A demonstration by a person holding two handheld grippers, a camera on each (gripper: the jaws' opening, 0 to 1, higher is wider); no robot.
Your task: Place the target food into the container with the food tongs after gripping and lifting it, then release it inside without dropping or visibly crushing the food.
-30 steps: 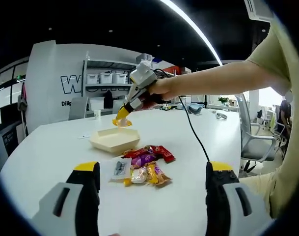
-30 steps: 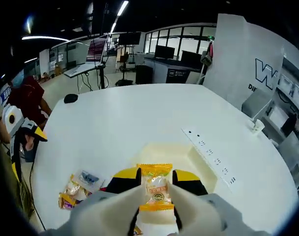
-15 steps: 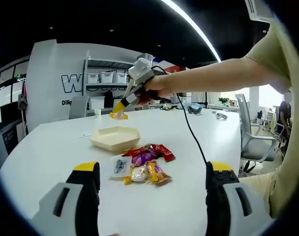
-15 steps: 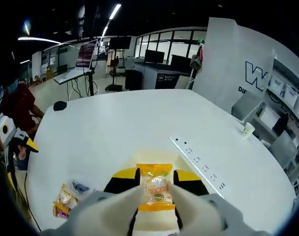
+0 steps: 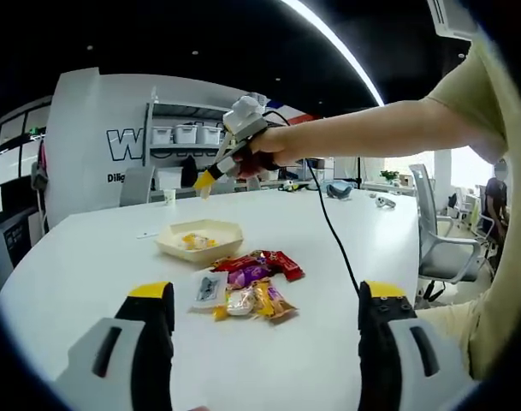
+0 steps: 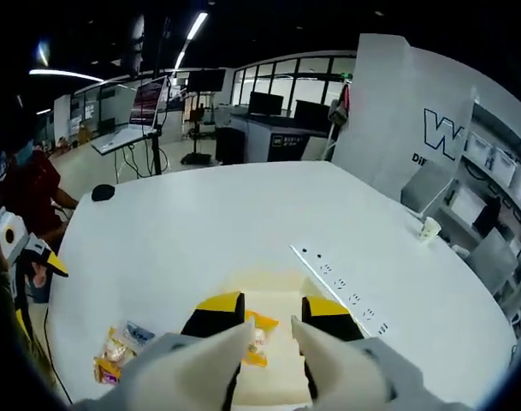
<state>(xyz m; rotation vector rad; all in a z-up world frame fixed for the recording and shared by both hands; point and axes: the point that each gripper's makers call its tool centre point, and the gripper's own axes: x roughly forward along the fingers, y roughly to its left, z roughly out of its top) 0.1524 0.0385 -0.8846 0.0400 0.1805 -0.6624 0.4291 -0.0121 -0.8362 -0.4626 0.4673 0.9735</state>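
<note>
The snack (image 5: pixel 193 241) lies in the tray (image 5: pixel 227 233). The drop looks done. The right claw (image 6: pixel 261 312) hangs above the tray, open and empty. The left claw (image 5: pixel 264 300) waits low, wide open, holding nothing. More snacks (image 5: pixel 250 285) lie in a pile on the table (image 5: pixel 97 265) beside the tray.

Bright, even light from long white ceiling strip lamps (image 5: pixel 333 43); soft shadows, sharp centre, strong fisheye bending at edges.
</note>
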